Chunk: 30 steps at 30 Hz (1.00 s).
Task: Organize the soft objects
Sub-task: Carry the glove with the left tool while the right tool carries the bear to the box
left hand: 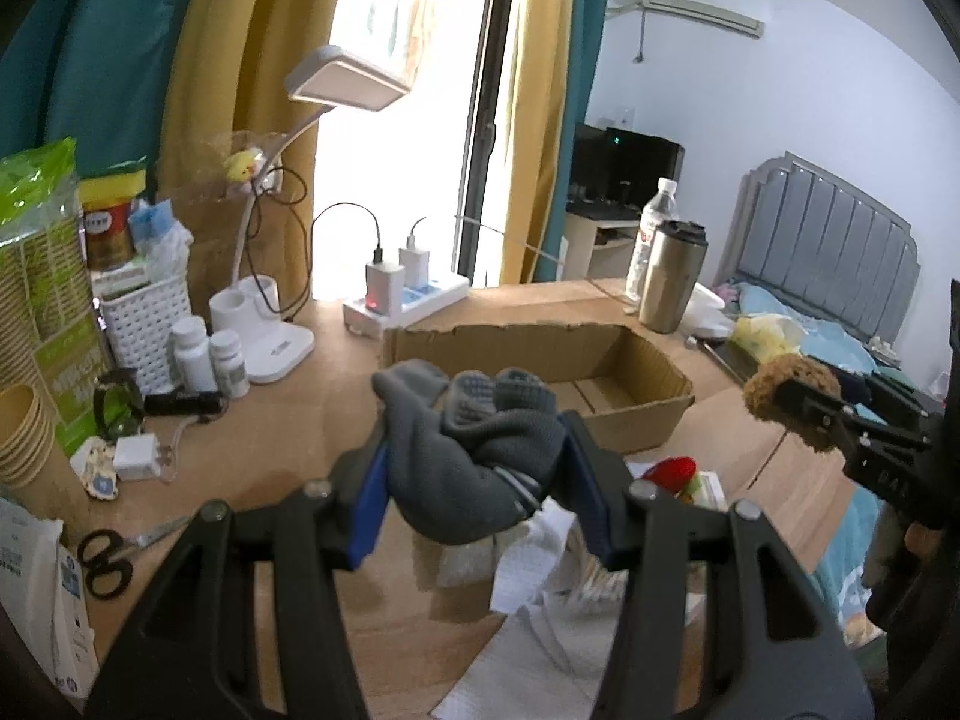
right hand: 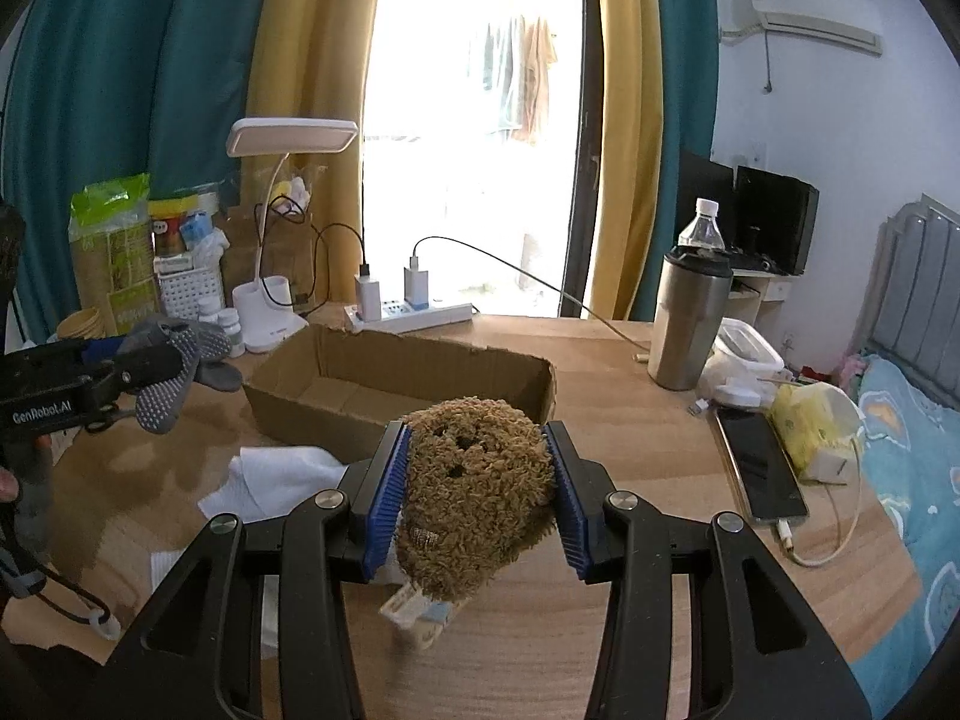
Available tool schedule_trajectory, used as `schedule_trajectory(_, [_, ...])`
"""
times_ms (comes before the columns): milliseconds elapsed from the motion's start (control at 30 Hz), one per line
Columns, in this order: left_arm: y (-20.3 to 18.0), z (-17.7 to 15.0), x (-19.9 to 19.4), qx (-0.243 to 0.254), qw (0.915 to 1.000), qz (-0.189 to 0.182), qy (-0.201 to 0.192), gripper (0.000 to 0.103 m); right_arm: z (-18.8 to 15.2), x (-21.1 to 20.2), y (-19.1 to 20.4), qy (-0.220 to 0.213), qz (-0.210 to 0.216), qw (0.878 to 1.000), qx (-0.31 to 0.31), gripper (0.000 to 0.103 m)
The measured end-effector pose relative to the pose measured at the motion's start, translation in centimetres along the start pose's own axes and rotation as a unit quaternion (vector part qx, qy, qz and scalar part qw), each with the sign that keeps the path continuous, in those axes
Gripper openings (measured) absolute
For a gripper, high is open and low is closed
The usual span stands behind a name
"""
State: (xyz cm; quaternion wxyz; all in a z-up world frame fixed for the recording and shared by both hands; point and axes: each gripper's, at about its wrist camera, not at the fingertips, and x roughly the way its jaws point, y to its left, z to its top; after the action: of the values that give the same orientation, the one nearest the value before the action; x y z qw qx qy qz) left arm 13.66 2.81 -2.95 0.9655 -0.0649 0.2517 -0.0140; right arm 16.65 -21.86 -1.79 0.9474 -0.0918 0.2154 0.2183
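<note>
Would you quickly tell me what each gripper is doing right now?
Left gripper: closed on the grey socks, held above the desk.
Right gripper: closed on the brown plush toy, also lifted.

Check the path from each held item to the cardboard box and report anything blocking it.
Nothing visible blocks either path. The left gripper holds the grey socks, the right gripper the brown plush; the cardboard box lies just beyond, open-topped and empty.

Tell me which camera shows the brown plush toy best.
The right wrist view: the brown plush toy fills the centre, face visible, clamped between the right gripper pads. The left wrist view shows only a small fuzzy side of it at the right edge.
</note>
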Motion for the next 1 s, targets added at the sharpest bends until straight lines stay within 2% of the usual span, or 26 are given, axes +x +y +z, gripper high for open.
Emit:
schedule_trajectory(533, [-0.7, 2.9, 1.8, -0.005, 0.9996, -0.024, -0.016, 0.054, 3.7, 2.6, -0.5, -0.016, 0.021, 1.0, -0.005, 0.047])
schedule_trajectory(1000, [-1.6, 5.1, 7.2, 0.01, 0.9986, -0.051, 0.002, 0.054, 5.8, 7.1, -1.5, -0.011, 0.033, 0.999, 0.002, 0.047])
